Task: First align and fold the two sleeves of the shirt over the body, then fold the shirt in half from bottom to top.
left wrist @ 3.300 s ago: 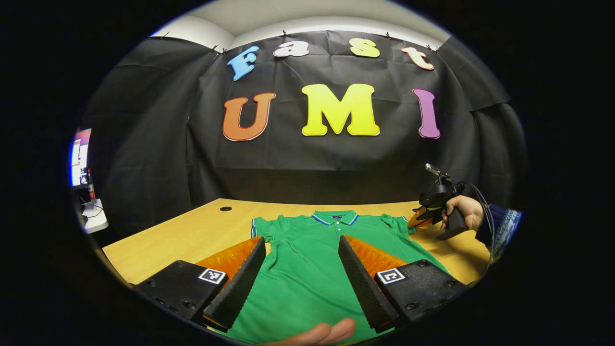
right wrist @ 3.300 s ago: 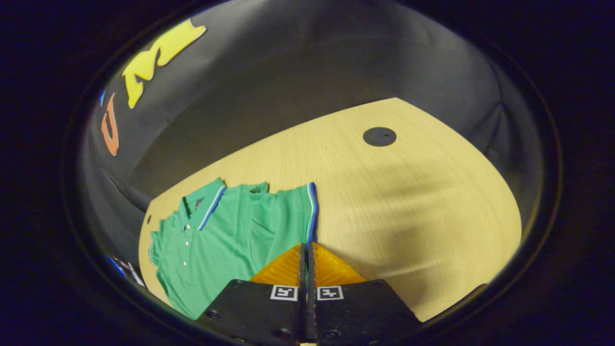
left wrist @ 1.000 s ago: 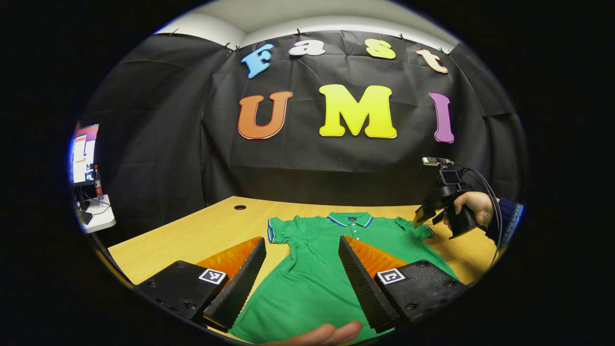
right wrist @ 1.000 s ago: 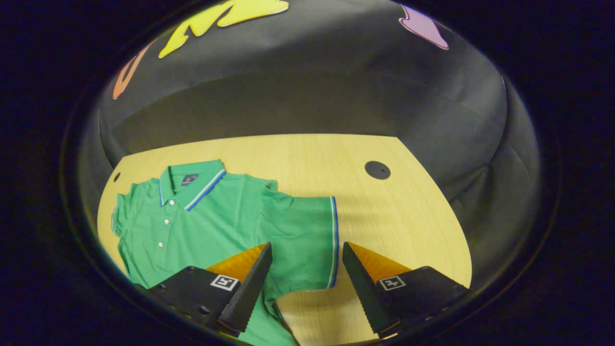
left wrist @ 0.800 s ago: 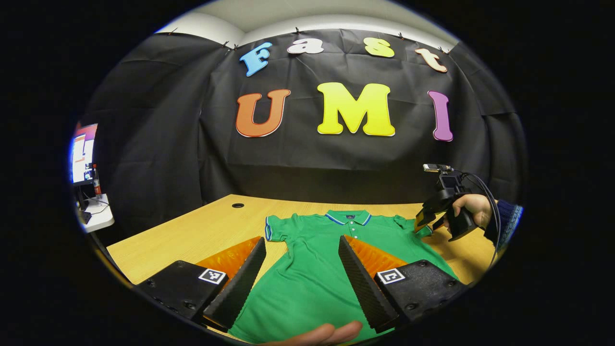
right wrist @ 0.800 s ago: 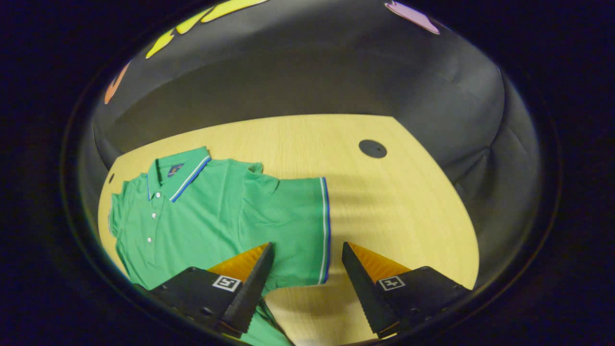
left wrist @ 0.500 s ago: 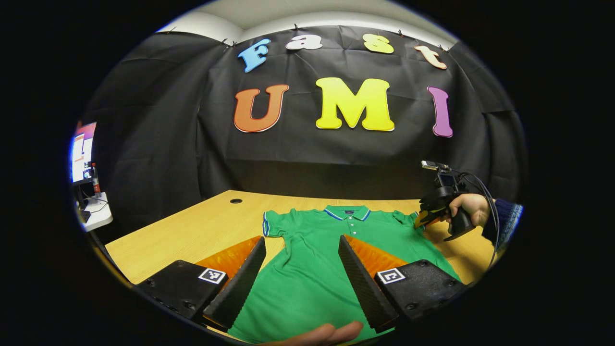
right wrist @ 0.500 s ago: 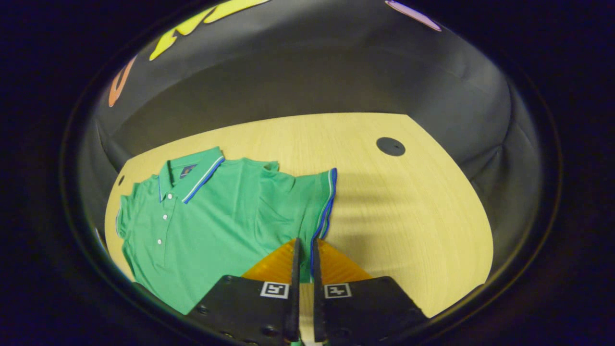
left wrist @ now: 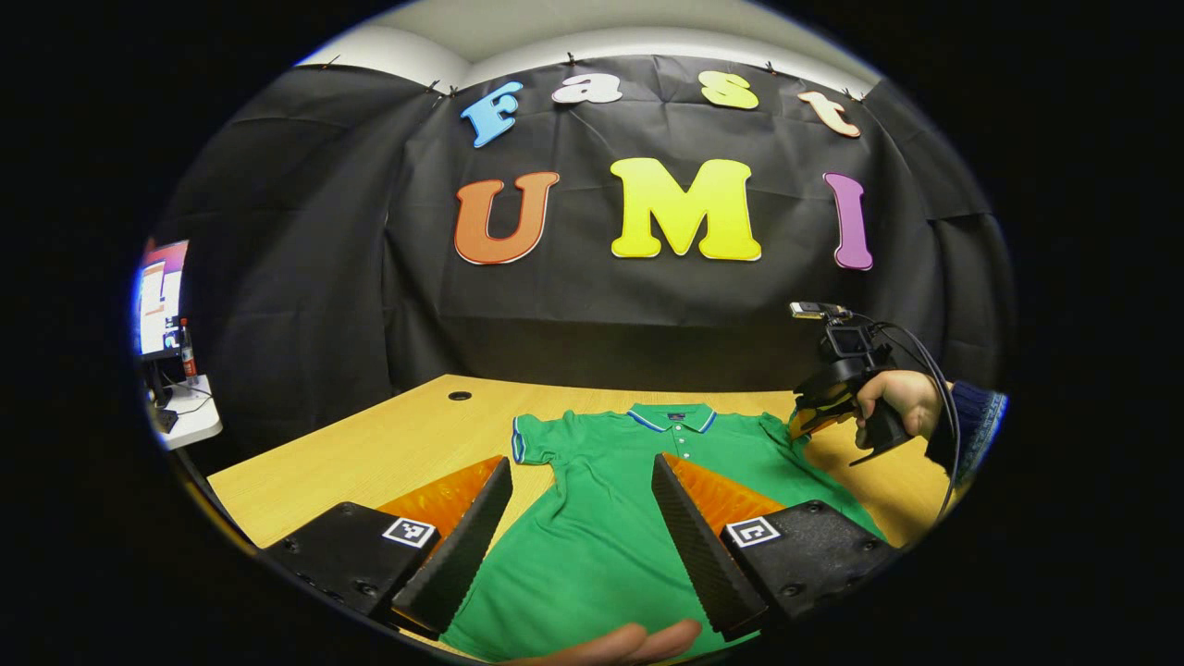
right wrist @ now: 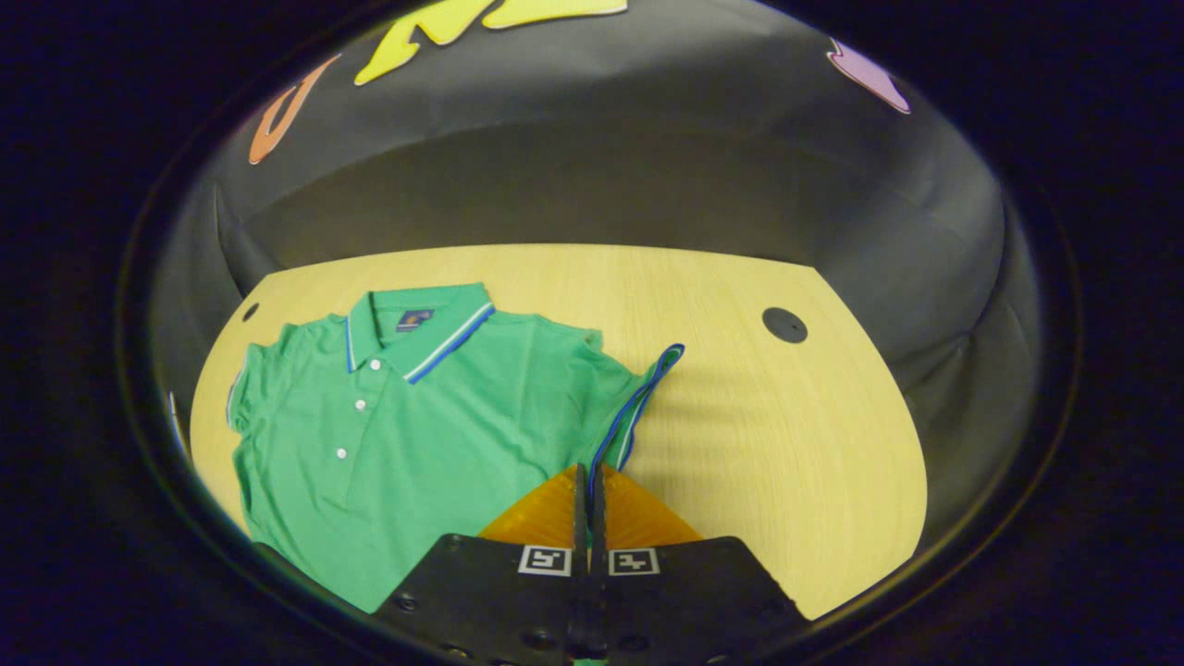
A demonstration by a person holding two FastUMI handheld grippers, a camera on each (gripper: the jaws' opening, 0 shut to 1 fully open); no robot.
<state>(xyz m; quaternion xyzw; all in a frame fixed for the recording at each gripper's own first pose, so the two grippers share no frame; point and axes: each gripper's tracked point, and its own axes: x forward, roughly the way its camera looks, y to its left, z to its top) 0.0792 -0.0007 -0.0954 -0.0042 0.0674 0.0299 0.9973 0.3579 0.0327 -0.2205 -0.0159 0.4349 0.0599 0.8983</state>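
One sleeve [right wrist: 638, 407] pinched, lifted

A recording booth in an office or lab is showing here. Black cloth [left wrist: 305, 277] is hanging pinned as a wall ahead of the left hand-held gripper [left wrist: 581, 486], with a pale ceiling [left wrist: 592, 23] showing above it. A wooden counter [left wrist: 370, 453] with a cable hole [left wrist: 459, 396] is standing below, and far to its left a lit monitor [left wrist: 155, 296] is glowing on a small desk [left wrist: 190, 421].
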